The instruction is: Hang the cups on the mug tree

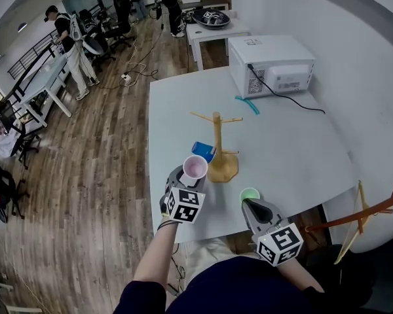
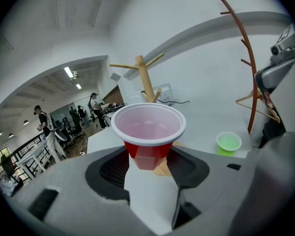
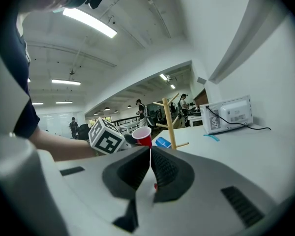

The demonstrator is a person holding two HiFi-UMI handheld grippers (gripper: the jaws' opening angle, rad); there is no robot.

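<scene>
neighbouring mug tree (image 1: 217,146): green cup (image 1: 249,194), perhaps blue cup (image 1: 203,151)

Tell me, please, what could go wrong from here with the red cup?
1. The left gripper holds the red cup only by its narrow bottom, so it may slip when tipped toward a peg.
2. The mug tree stands unsteadied, the right gripper shut and apart from it; a nudge might topple it.
3. The blue cup beside its base could get knocked.
</scene>
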